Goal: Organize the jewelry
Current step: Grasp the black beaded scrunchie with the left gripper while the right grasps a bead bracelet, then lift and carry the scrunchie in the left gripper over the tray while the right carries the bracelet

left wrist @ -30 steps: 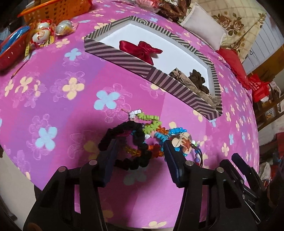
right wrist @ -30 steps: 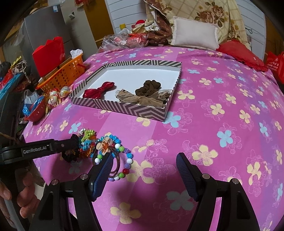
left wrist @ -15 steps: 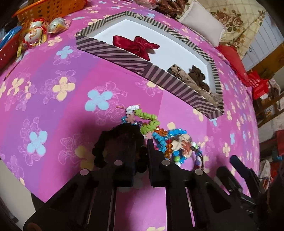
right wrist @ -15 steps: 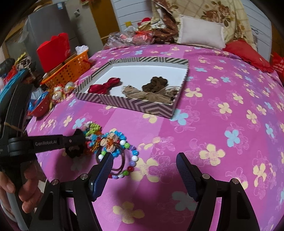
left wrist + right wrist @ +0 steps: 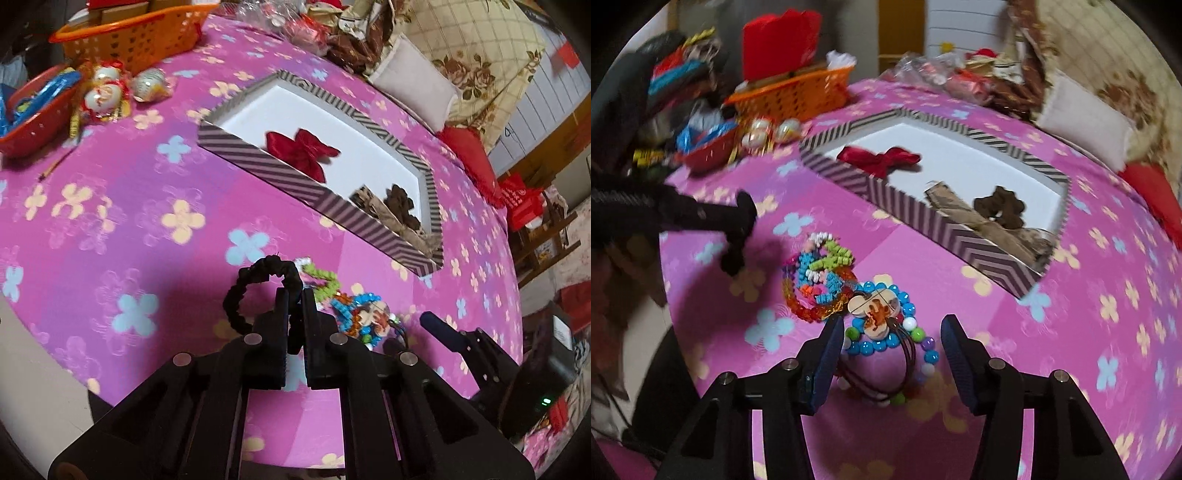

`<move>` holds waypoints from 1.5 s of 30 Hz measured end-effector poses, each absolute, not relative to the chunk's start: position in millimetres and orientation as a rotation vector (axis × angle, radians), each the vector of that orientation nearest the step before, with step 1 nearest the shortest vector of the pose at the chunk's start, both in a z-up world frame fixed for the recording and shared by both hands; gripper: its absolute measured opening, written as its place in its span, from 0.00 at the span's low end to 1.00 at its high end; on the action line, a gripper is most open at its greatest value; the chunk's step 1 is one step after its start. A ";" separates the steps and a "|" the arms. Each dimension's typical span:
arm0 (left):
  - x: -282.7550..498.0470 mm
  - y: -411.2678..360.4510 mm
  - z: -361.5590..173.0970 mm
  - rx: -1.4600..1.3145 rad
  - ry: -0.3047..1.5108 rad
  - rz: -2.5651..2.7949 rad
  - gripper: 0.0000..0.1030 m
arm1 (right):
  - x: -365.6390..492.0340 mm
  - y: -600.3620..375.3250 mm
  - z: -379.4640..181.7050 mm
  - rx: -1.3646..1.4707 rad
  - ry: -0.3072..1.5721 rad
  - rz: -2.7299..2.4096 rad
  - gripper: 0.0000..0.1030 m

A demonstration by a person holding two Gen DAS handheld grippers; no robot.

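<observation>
Scene: household jewelry sort on a bed w/ pink flowered cover (image 5: 122, 206); person works two hand-held tongs.

Done so far: striped box (image 5: 258, 166) already holds three pcs, a red bow (image 5: 301, 151), a tan bow (image 5: 964, 210) and a dark brown scrunchie (image 5: 999, 206). By the look of it, under half the job is finished.

In hand: left tongs (image 5: 294, 295) clamped shut on a black scrunchie (image 5: 255, 284), which hangs clear of the cover in the right-wrist view, left of the pile and not yet in the box.

Right tongs (image 5: 892, 332): jaws have just been narrowing and stand either side of the blue bead bracelet w/ wooden charm (image 5: 873, 312); pads not pressing on it, so nothing gripped.

Left to do: bead pile (image 5: 820, 273) of orange, green and blue strands lies near the front of the bed, plus the bracelet touching it. Likely several more trips.

Edges: pile sits close to the near edge of the bed; a careless drag could tip pcs off. Box's near wall stands between the pile and the white floor, so loads must go over it.

Open room: bare cover between pile and box; white floor free at centre and far side. Orange basket (image 5: 133, 33) and red bowl (image 5: 33, 122) crowd the far left, well apart from the route.
</observation>
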State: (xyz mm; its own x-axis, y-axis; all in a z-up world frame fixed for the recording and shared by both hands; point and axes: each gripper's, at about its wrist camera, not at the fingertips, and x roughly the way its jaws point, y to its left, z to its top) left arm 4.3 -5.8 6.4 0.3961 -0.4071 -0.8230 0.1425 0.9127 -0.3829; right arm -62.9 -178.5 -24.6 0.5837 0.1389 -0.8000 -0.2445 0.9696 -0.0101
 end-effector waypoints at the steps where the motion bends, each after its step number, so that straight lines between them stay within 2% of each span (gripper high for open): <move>1: 4.7 -3.0 6.4 -0.270 1.113 -0.348 0.05 | -61.0 -176.4 -26.5 -0.138 0.929 0.237 0.51; 6: 5.4 0.3 1.9 -0.269 1.120 -0.334 0.05 | -50.1 -168.8 -36.9 -0.207 0.946 0.267 0.50; 7: 5.2 -0.4 0.5 -0.268 1.121 -0.332 0.05 | -48.0 -169.3 -38.9 -0.201 0.953 0.273 0.43; 9: 5.9 -0.7 -1.9 -0.267 1.128 -0.328 0.05 | -44.2 -169.9 -43.1 -0.187 0.962 0.279 0.39; 10: 6.3 -0.5 -3.2 -0.267 1.131 -0.325 0.05 | -43.5 -170.5 -43.9 -0.180 0.962 0.279 0.33; 11: 6.3 -0.3 -4.0 -0.266 1.133 -0.322 0.05 | -43.5 -172.0 -45.1 -0.168 0.965 0.280 0.20; 20: 4.6 -0.2 -2.1 -0.265 1.130 -0.317 0.05 | -66.7 -191.6 -22.8 0.019 0.903 0.276 0.18; 34: -1.8 -2.9 26.4 -0.251 1.080 -0.342 0.05 | -85.3 -203.4 28.6 0.148 0.792 0.305 0.18; 45: -1.1 -7.8 43.9 -0.225 1.048 -0.347 0.05 | -83.9 -216.9 47.3 0.214 0.758 0.308 0.18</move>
State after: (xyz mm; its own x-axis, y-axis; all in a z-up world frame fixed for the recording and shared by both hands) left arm -1.1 -7.8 43.9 0.4524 -0.3837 -0.8050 0.1721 0.9233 -0.3434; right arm -83.9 -216.9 47.3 0.6844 0.3494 -0.6400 -0.1964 0.9336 0.2996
